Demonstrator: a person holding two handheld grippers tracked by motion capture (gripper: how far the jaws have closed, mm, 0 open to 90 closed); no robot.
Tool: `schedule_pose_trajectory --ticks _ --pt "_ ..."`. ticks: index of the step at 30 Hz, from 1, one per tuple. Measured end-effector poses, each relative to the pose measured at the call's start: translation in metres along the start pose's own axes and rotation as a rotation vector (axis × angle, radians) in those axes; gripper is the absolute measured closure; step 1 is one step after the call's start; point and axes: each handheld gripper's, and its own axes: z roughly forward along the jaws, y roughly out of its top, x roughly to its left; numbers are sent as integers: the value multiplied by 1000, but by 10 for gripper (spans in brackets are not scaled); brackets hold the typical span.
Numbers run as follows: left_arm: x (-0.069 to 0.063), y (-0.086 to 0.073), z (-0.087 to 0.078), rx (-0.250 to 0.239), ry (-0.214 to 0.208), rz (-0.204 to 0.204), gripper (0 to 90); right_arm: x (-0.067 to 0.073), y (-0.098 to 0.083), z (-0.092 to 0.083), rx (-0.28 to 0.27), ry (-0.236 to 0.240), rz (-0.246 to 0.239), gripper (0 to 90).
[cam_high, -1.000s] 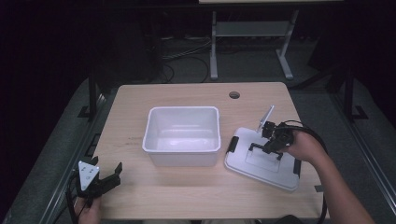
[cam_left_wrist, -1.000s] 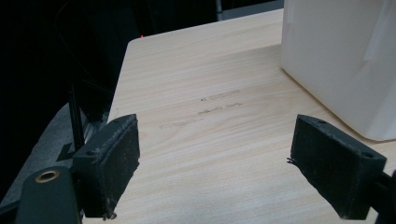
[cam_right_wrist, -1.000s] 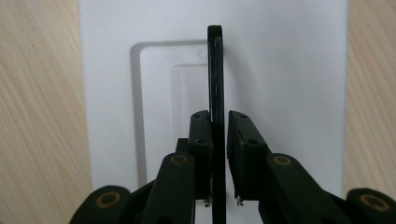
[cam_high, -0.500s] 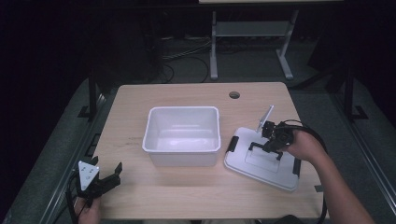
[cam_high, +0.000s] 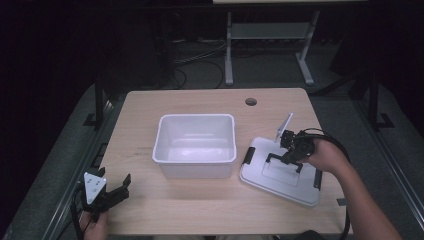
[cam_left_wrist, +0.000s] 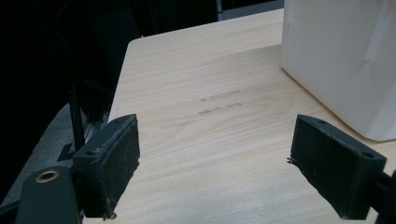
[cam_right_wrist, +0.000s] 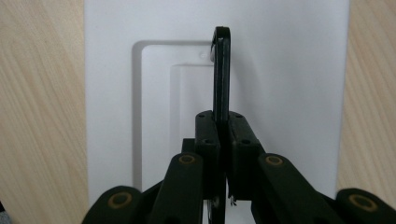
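Lying at right of frame, the white lid (cam_high: 280, 175) runs long toward lower right; the right gripper (cam_high: 289, 156) pinches its black handle (cam_right_wrist: 221, 70).

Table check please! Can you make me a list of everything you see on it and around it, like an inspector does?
Surface: light wooden table, faint scuff marks near the left gripper, a round cable hole at the far edge.
Job's things: open white bin, empty, mid-table; white lid lying flat to its right, black handle raised upright.
Clutter: nothing seen.
Grippers: right gripper shut on the handle; left gripper open, holding nothing, at the near left corner.
Cables: black cable looping from the right gripper; loose cables on the floor.
Surroundings: dark room, metal stand behind the table.
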Motion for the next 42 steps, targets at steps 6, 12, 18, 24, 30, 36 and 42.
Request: schedule_pose_trajectory --ticks 6,12,18,24,30,36,42 --pt "0 0 0 0 1 -1 150 0 -3 -6 -7 2 -1 845" --pt "0 0 0 0 2 -2 150 2 -2 -16 -7 -10 -17 845" --pt "1 0 -1 0 5 -4 150 2 -1 -26 -13 -21 -23 845" --pt "1 0 -1 -1 4 -5 150 3 -2 -38 -21 -21 -24 845" --pt "0 0 0 1 4 -2 150 4 -2 -46 -18 -30 -34 845" --pt "1 -1 0 1 4 -6 150 5 1 -55 -21 -35 -49 845" --pt "1 0 -1 1 5 -4 150 5 3 -69 -28 -43 -55 845"
